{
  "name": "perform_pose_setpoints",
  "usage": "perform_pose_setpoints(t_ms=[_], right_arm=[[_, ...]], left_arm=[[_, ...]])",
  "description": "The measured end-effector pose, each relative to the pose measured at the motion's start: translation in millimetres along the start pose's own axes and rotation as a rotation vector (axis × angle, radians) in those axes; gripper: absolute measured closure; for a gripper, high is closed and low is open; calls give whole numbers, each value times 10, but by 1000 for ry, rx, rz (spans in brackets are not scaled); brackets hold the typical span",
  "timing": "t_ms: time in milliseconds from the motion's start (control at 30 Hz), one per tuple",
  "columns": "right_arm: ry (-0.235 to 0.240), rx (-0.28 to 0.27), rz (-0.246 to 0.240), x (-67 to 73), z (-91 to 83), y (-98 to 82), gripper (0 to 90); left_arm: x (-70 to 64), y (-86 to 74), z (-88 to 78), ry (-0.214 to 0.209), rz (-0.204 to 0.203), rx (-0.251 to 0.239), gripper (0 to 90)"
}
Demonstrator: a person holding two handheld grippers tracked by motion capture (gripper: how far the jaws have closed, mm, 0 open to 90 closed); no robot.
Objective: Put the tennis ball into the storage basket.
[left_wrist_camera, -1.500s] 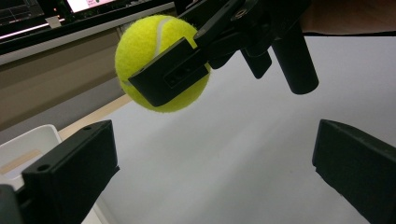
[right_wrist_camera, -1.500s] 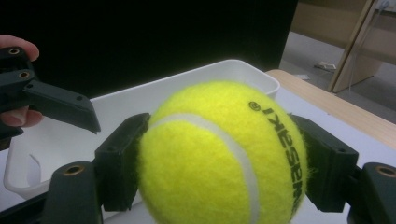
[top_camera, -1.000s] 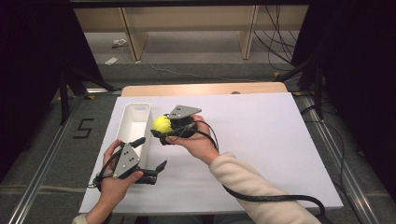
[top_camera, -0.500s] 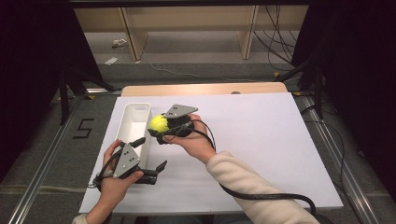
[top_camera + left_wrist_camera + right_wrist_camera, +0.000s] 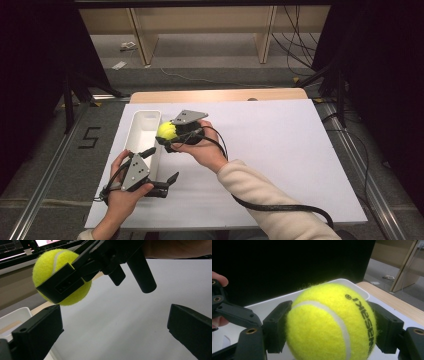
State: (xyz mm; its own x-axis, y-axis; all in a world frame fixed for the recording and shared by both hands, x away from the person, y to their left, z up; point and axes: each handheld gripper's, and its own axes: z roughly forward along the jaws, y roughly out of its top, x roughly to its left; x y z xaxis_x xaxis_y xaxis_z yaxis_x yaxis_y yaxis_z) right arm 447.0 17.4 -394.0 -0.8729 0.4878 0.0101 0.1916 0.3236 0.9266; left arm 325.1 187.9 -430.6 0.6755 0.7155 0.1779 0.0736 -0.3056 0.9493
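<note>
A yellow tennis ball (image 5: pixel 166 130) hangs just above the right rim of a long white tray (image 5: pixel 141 125), with my right gripper (image 5: pixel 169 136) shut on it. In the right gripper view the ball (image 5: pixel 329 322) sits squeezed between both black jaws, and the tray (image 5: pixel 352 285) lies right behind it. My left gripper (image 5: pixel 160 165) stands open near the tray's near end, with nothing between its jaws. The left gripper view looks up past its own spread jaws at the ball (image 5: pixel 50 262) and the right gripper's jaw across it.
A white sheet (image 5: pixel 270 150) covers the table, with a wooden strip (image 5: pixel 220 95) along the far edge. Black cables trail from both grippers toward the front edge. Wooden shelving and dark curtains stand beyond the table.
My right gripper has carried the ball a little to the left, closer over the tray. The left gripper has stayed where it was.
</note>
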Motion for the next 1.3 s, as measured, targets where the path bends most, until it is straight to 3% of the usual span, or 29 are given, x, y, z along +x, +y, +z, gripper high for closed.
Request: perform_pose_setpoints(t_ms=[1300], right_arm=[[7, -1, -2, -19, 140, 161, 268]], left_arm=[[-2, -1, -4, 0, 0, 0, 0]])
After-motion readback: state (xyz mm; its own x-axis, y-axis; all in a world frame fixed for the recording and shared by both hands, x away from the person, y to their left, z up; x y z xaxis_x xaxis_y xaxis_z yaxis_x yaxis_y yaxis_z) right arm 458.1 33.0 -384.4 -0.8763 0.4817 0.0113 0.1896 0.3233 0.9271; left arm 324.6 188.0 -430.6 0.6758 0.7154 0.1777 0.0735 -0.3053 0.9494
